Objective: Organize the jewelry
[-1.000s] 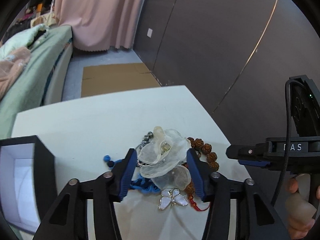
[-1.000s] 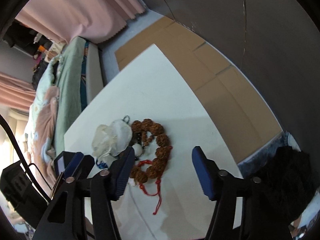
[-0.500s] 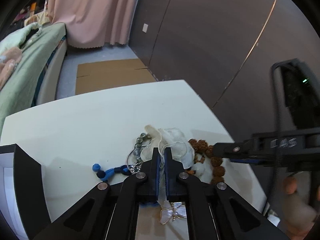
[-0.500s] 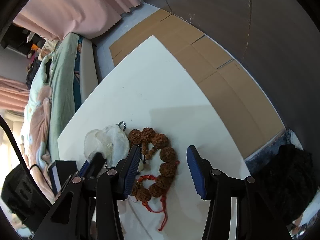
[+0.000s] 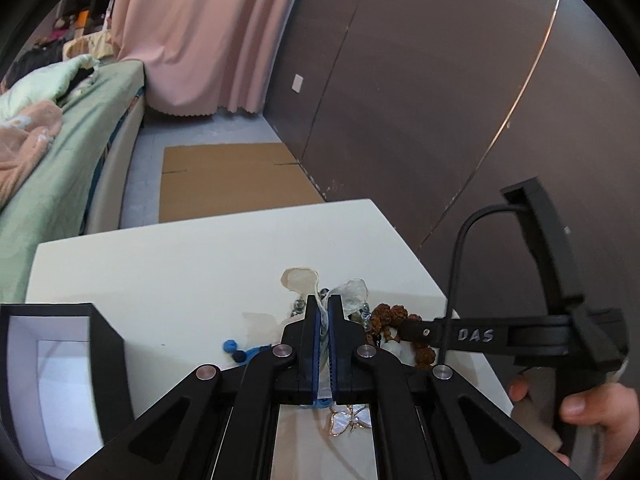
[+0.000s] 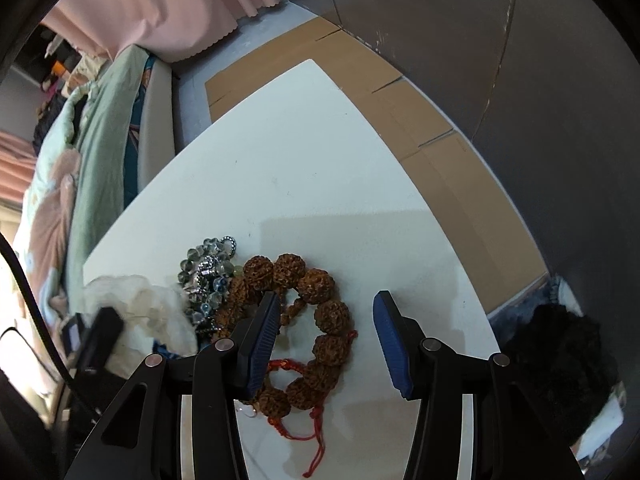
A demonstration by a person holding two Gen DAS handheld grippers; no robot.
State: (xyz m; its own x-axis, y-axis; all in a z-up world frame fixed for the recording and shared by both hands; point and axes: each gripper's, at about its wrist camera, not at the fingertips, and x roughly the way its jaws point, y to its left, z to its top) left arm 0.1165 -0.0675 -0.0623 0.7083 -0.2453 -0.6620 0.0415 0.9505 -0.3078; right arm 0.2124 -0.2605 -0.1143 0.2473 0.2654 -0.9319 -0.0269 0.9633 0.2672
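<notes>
The left gripper (image 5: 324,312) pinches a translucent flower piece (image 5: 352,292) above the white table (image 5: 180,272). The right gripper (image 6: 326,340) hangs spread over a brown bead bracelet (image 6: 320,320)

- "DAS" in pale capital letters stands on the black arm of the right claw (image 5: 412,330), seen from the left wrist view.

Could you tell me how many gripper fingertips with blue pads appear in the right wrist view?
2: one blue pad sits over the brown bead bracelet, the other over bare white table to its right. The right gripper is open.
</notes>
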